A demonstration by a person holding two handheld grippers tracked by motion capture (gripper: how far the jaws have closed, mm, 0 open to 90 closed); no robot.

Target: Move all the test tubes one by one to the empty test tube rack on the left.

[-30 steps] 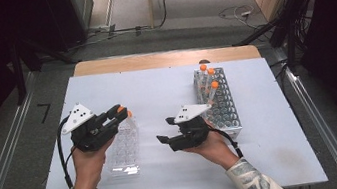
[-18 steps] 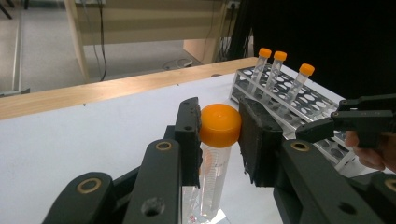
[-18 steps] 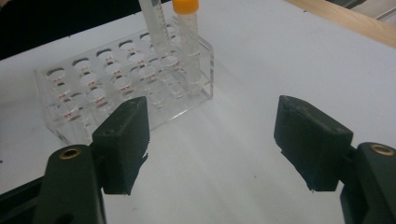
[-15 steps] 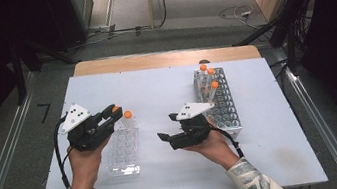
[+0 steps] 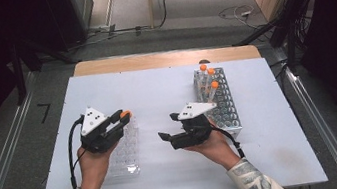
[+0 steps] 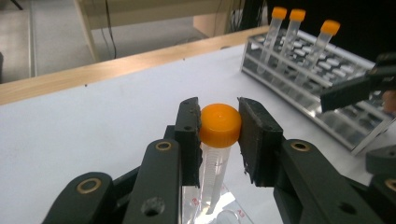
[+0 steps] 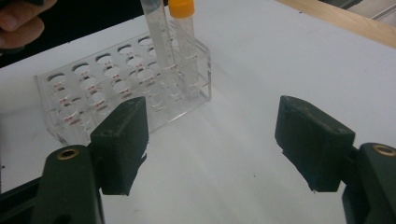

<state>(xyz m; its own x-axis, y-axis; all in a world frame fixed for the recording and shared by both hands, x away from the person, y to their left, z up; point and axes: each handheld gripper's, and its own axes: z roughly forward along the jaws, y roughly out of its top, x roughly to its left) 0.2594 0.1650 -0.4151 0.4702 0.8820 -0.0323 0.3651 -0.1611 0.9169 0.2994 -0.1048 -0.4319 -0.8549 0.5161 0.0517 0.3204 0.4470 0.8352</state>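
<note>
Alignment between tube and rack hole is the relation on which the coming move is judged to turn. An orange-capped tube (image 6: 217, 140) is clamped at its cap between the two black jaws of the left gripper (image 6: 218, 130), and its long axis hangs nearly straight down from the jaws, upright, with its tip at the top plate of the clear plastic rack (image 7: 126, 88) directly beneath. In the right gripper view a second tube is seen standing in the same corner of that rack, close beside the held one. Whether the tip is already entered in a hole cannot be told. Of the two hands, the left is plainly the nearer to this rack, being right over it. The right gripper (image 5: 182, 135) is held wide, with nothing between its jaws, low over the bare table (image 5: 156, 91) just to the side of the clear rack. The metal rack (image 5: 218, 99) with three more capped tubes stands beyond that gripper.
</note>
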